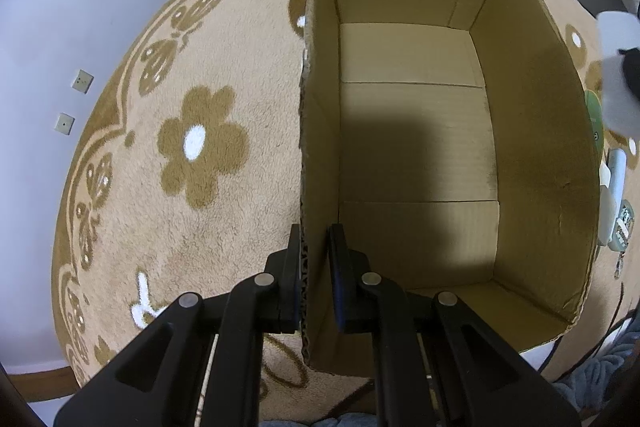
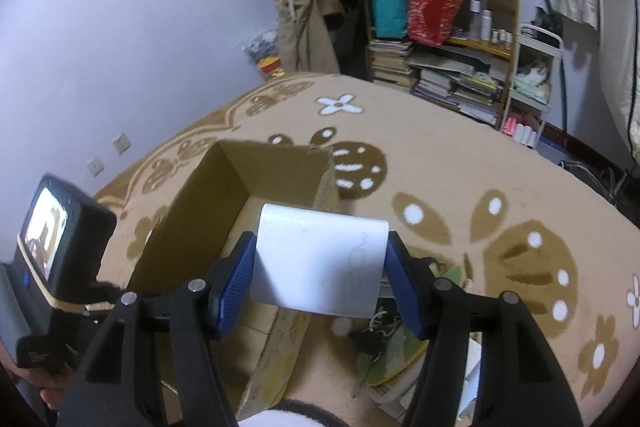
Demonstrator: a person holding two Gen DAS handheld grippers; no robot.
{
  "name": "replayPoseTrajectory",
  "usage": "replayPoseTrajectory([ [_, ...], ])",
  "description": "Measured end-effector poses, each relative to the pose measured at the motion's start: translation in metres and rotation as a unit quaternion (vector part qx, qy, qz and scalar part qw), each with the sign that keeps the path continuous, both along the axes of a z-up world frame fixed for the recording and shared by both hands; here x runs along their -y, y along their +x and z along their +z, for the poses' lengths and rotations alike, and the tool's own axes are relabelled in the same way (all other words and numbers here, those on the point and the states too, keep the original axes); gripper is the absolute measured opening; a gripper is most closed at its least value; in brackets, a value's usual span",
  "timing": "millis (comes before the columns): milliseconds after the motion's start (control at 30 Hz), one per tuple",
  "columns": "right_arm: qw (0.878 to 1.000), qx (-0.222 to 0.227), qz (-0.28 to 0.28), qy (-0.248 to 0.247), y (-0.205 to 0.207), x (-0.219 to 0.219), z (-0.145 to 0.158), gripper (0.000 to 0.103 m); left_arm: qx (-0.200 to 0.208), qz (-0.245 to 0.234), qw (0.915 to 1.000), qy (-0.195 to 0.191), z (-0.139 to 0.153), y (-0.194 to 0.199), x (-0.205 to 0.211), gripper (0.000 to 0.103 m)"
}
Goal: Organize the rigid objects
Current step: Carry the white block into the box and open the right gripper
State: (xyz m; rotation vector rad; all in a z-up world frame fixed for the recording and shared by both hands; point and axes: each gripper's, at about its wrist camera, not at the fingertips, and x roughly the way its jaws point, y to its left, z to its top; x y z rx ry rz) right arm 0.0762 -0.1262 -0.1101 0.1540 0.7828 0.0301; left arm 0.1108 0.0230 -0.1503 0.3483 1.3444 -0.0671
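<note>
Two risks matter now. Your right gripper (image 2: pixel 320 271) holds the white box (image 2: pixel 320 259) by its sides only, jaws wide, above the right wall of the cardboard box (image 1: pixel 416 131); it may slip or hit that wall. Your left gripper (image 1: pixel 316 267), almost closed, pinches the left wall and may bend it.

Right tongs (image 2: pixel 322 275): blue pads clamp a white box (image 2: pixel 320 263) by its sides, above the near wall of an open carton (image 2: pixel 224 195). Carton on flowered rug (image 2: pixel 460 167); bookshelf (image 2: pixel 452 39) behind.
</note>
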Motion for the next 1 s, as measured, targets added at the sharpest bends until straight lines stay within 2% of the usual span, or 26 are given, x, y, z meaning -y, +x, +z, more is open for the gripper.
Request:
replayPoseTrajectory([
  [400,0.998,0.012,0.049,0.042,0.002,-0.015,-0.012,0.066,0.001,0.001,0.9999,-0.013,0.003,0.000,-0.004,0.010],
  [667,0.996,0.026,0.076,0.038,-0.002,-0.035,-0.009,0.066,-0.001,0.006,0.9997,-0.022,0.003,0.002,-0.008,0.009],
  [900,0.995,0.008,0.085,0.060,0.001,-0.035,-0.019,0.066,-0.003,0.015,0.9994,-0.031,0.002,0.002,-0.010,0.009],
  [1000,0.994,0.031,0.079,0.065,-0.006,-0.030,-0.008,0.066,-0.003,0.016,0.9993,-0.032,0.001,0.002,-0.011,0.010],
])
